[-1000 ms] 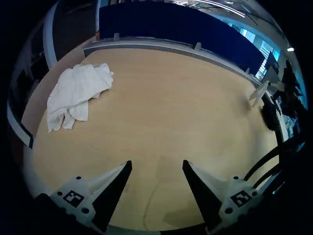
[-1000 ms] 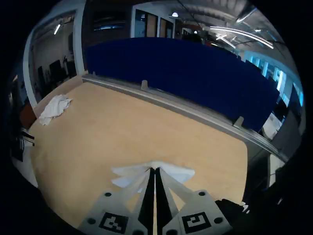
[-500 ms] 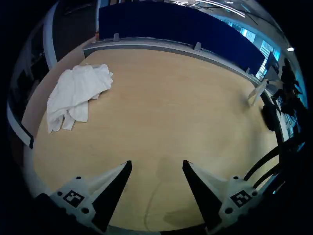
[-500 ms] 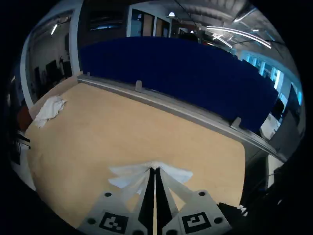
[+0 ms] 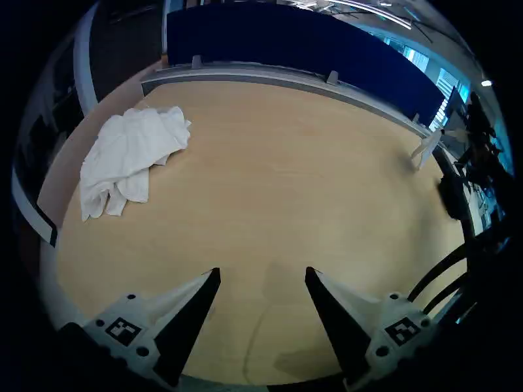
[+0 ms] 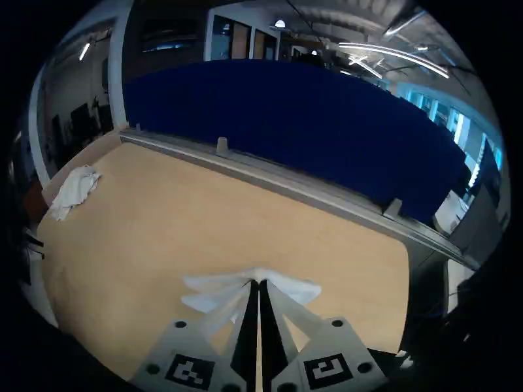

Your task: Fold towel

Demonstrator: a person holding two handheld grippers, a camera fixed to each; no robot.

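Shifted a little to its right over the past second, the right gripper (image 6: 259,282) now sees the towel (image 6: 73,188) nearer the left edge of its view, with the blue partition (image 6: 294,124) taking up more of the background. Its two fingers are pressed tip to tip above the light wooden table (image 6: 163,222). Nothing can be made out between them, and the pale flares on either side of the tips appear to be part of the fingers themselves.

In the left gripper view, the left gripper (image 5: 261,269) is poised over the near part of the table with its fingers spread wide and bare tabletop showing between them; that view is almost unchanged. The white towel lies in a crumpled, unfolded heap at the table's far left corner, well apart from both grippers and close to the grey rail (image 5: 261,72) that runs along the foot of the partition.

A small white pointed shape (image 5: 423,146) at the table's far right edge is probably the other gripper, sitting slightly higher in the view than before.
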